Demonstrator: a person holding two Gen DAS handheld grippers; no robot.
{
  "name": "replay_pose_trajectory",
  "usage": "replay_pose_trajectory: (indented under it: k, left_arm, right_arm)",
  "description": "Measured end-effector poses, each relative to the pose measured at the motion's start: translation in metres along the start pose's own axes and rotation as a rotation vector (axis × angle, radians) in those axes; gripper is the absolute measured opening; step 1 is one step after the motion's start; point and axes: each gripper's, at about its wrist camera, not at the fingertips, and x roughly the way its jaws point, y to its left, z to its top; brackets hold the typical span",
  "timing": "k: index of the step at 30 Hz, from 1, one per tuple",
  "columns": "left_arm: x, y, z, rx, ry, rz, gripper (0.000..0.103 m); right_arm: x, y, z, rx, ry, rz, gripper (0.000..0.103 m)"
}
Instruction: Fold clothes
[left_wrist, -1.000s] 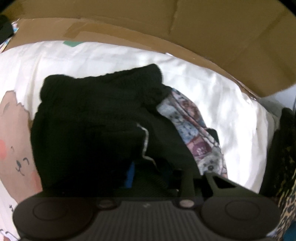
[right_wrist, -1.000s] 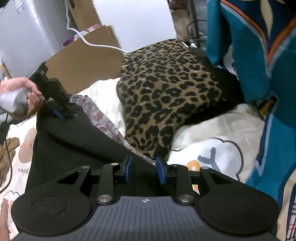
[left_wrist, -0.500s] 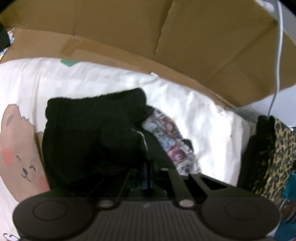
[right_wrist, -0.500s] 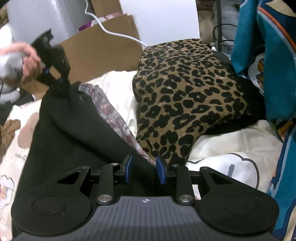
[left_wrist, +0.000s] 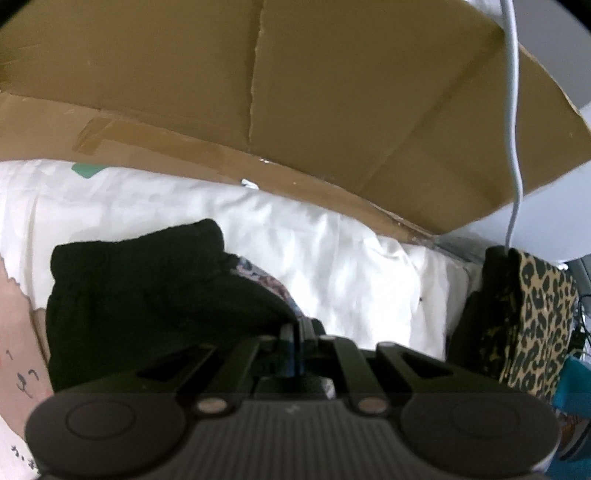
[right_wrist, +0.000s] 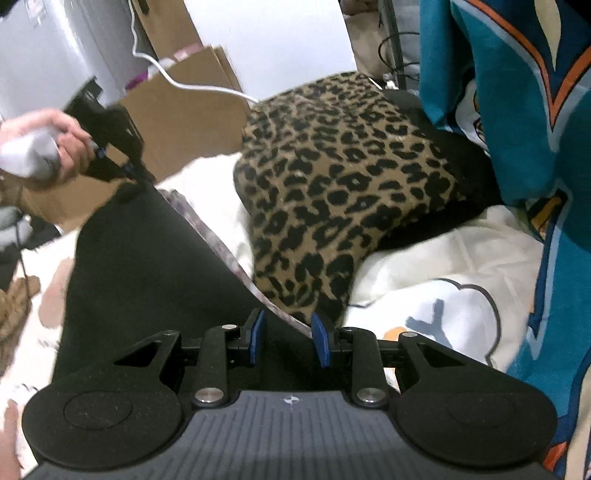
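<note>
Stretching between both grippers, a black soft knit garment (right_wrist: 147, 266) lies lengthwise on the white printed bedsheet (right_wrist: 424, 306); its far corner is pinched by the left gripper (left_wrist: 293, 347), while the nearer right gripper (right_wrist: 288, 336) is held parted over its near edge.

- The white cartoon-print bedsheet (right_wrist: 454, 295) bears a grey-blue letter "Y" (right_wrist: 430, 315) inside a cloud outline, just right of the leopard-print cushion (right_wrist: 343, 177).
- At the left edge of the same sheet, well left of the cushion in the left wrist view, small dark characters (left_wrist: 18, 452) are too blurred to read.
- A small compass-like emblem (right_wrist: 290, 400) marks the ribbed grey gripper body (right_wrist: 291, 435); it carries no letters.
</note>
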Motion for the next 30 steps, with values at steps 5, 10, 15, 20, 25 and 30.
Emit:
replay_pose_trajectory:
  k: [5, 10, 15, 20, 25, 30]
  left_arm:
    - [0.003, -0.011, 0.0, 0.006, -0.016, 0.008, 0.003]
    - [0.013, -0.021, 0.001, 0.011, -0.022, 0.015, 0.002]
    - [0.024, -0.018, 0.001, -0.013, -0.022, 0.006, 0.002]
    - [0.033, -0.018, -0.002, 0.008, -0.014, -0.01, 0.003]
    - [0.029, -0.021, -0.003, 0.059, -0.019, -0.029, 0.02]
    - [0.009, -0.03, -0.013, 0.152, -0.018, -0.06, 0.031]
  right_arm:
    - [0.004, 0.009, 0.003, 0.008, 0.006, 0.094, 0.034]
    - [0.012, 0.018, 0.003, 0.012, 0.025, 0.139, 0.034]
    - [0.033, 0.027, 0.008, 0.01, 0.032, 0.171, 0.033]
    - [0.063, 0.053, 0.024, -0.039, 0.039, 0.24, 0.033]
    - [0.083, 0.057, 0.038, -0.044, 0.049, 0.163, 0.032]
    - [0.091, 0.048, 0.043, -0.038, 0.079, 0.133, 0.03]
